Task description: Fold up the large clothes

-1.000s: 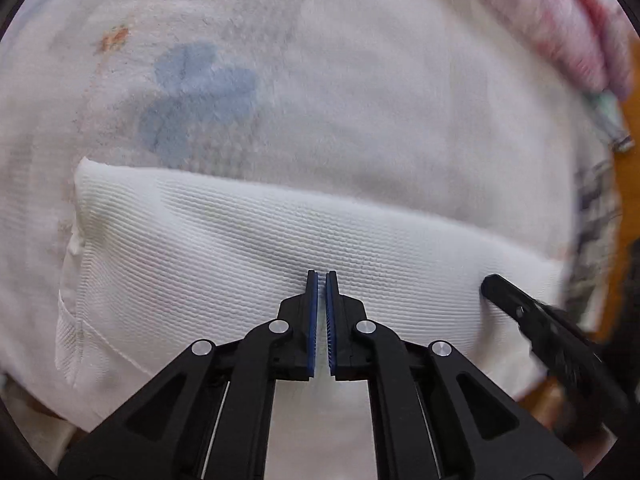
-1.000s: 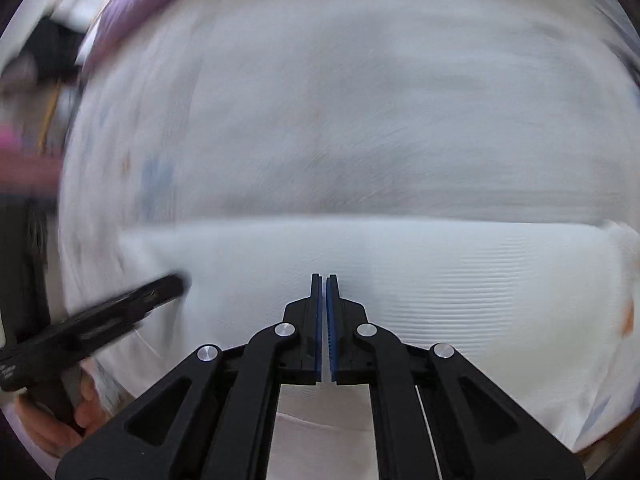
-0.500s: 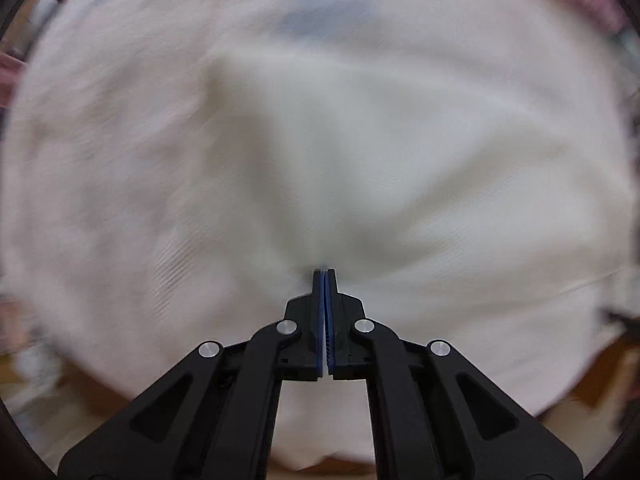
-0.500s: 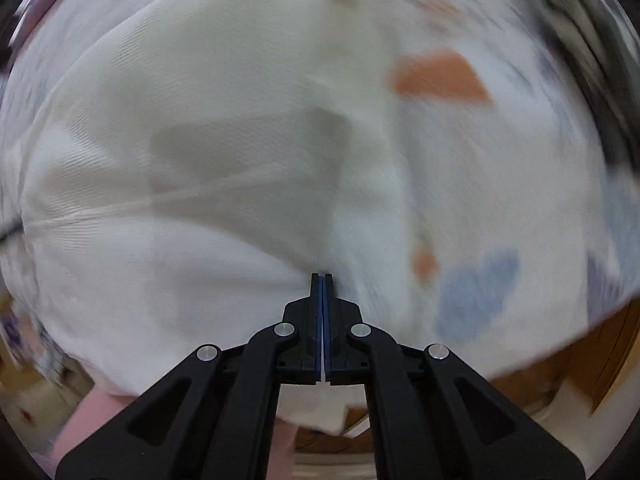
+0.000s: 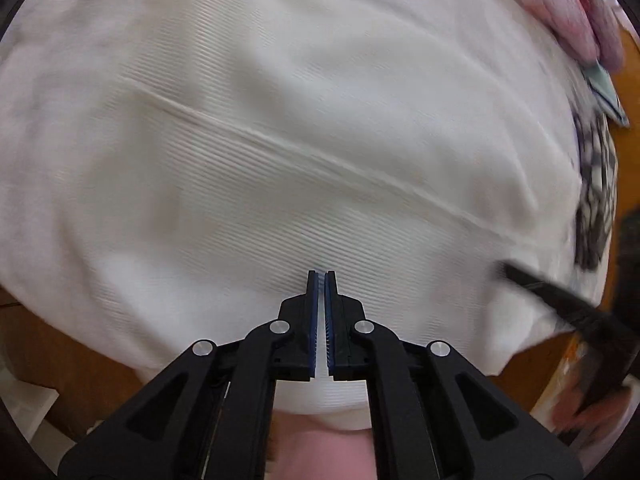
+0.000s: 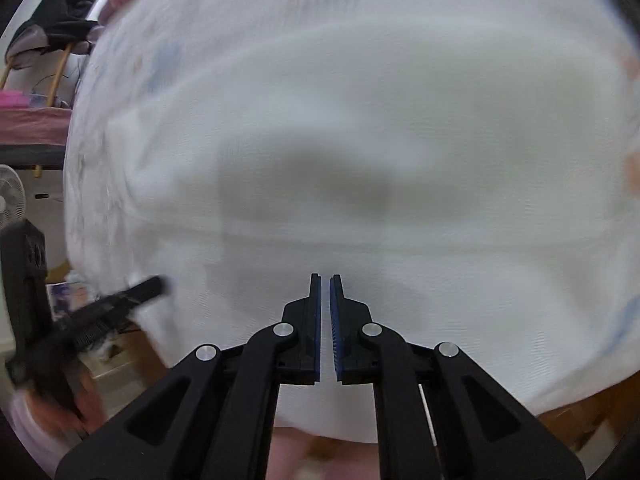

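Observation:
A white ribbed garment (image 5: 280, 152) with a long seam fills the left wrist view and lies bunched over the table. My left gripper (image 5: 321, 276) is shut on it near its front edge, with a sliver of white cloth between the blue pads. In the right wrist view the same garment (image 6: 360, 160) is blurred. My right gripper (image 6: 325, 278) has a narrow gap between its pads and its jaws are opening, with the cloth showing in the gap. Each gripper shows as a dark blur in the other's view: the right gripper (image 5: 560, 304) and the left gripper (image 6: 120, 300).
A printed white sheet (image 6: 120, 80) lies under the garment. A pink cloth (image 5: 572, 12) and a black-and-white patterned cloth (image 5: 596, 200) lie at the right. The brown table edge (image 5: 60, 344) is close in front. A fan (image 6: 10, 196) and dark clothes (image 6: 56, 20) are off to the left.
Both grippers shut on the garment's near edge and swept sideways with it, spreading it out. The right pads have now parted slightly; the left pads stay together.

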